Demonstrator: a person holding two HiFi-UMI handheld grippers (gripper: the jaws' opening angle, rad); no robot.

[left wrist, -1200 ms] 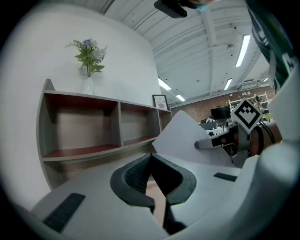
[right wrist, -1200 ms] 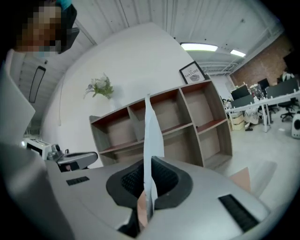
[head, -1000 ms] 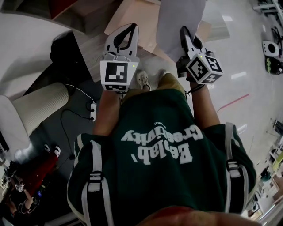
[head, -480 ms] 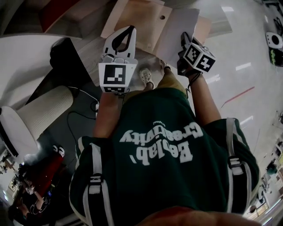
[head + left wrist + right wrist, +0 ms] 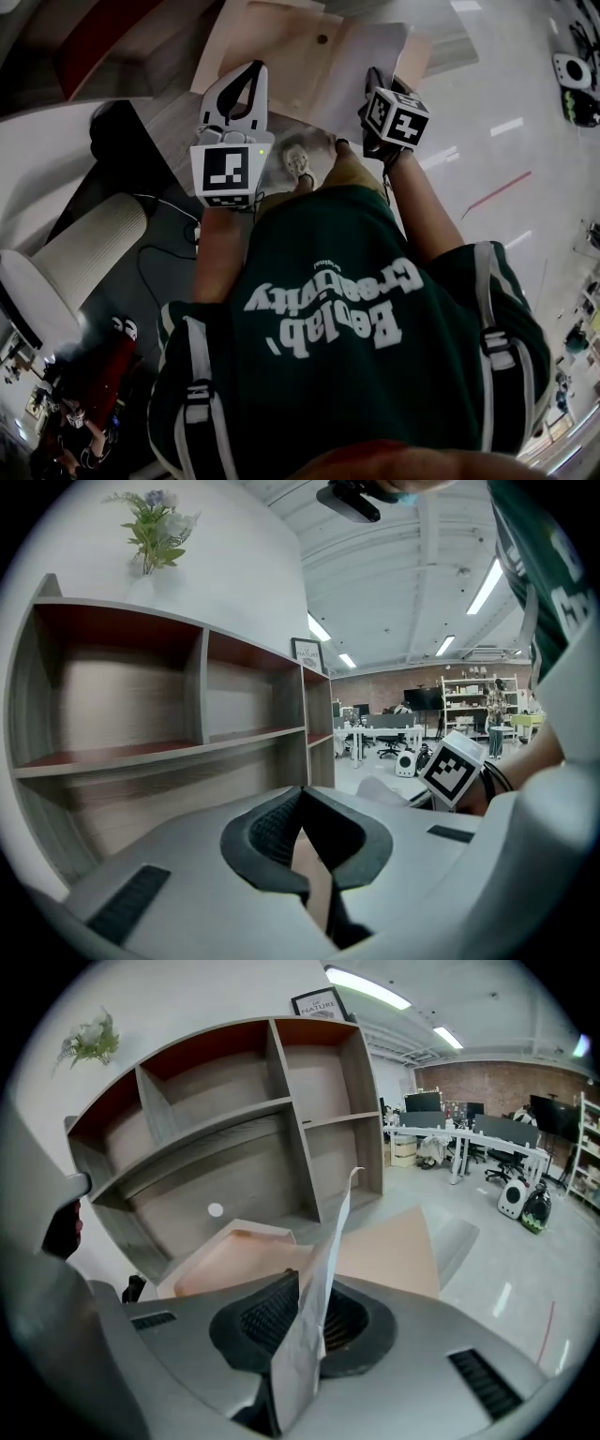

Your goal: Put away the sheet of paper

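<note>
My right gripper [image 5: 373,77] is shut on the white sheet of paper [image 5: 361,61], which slopes away over an open beige box [image 5: 277,47] on the floor. In the right gripper view the paper [image 5: 323,1269] stands edge-on, pinched between the dark pads of the right gripper [image 5: 302,1288], and points at the box [image 5: 239,1255] and its flap [image 5: 398,1246]. The left gripper [image 5: 254,69] hovers to the left of it, shut with nothing held. In its own view the left gripper [image 5: 300,797] faces the wooden shelf unit [image 5: 178,714].
The shelf unit [image 5: 234,1119] with bare compartments stands against the white wall behind the box. A white ribbed cylinder [image 5: 89,239] and a cabled power strip [image 5: 197,230] lie on the dark floor at left. The person's shoes [image 5: 298,164] stand before the box.
Both grippers have moved forward and down toward the box. The right gripper has tipped downward, bringing the paper from upright to sloping low over the box.
</note>
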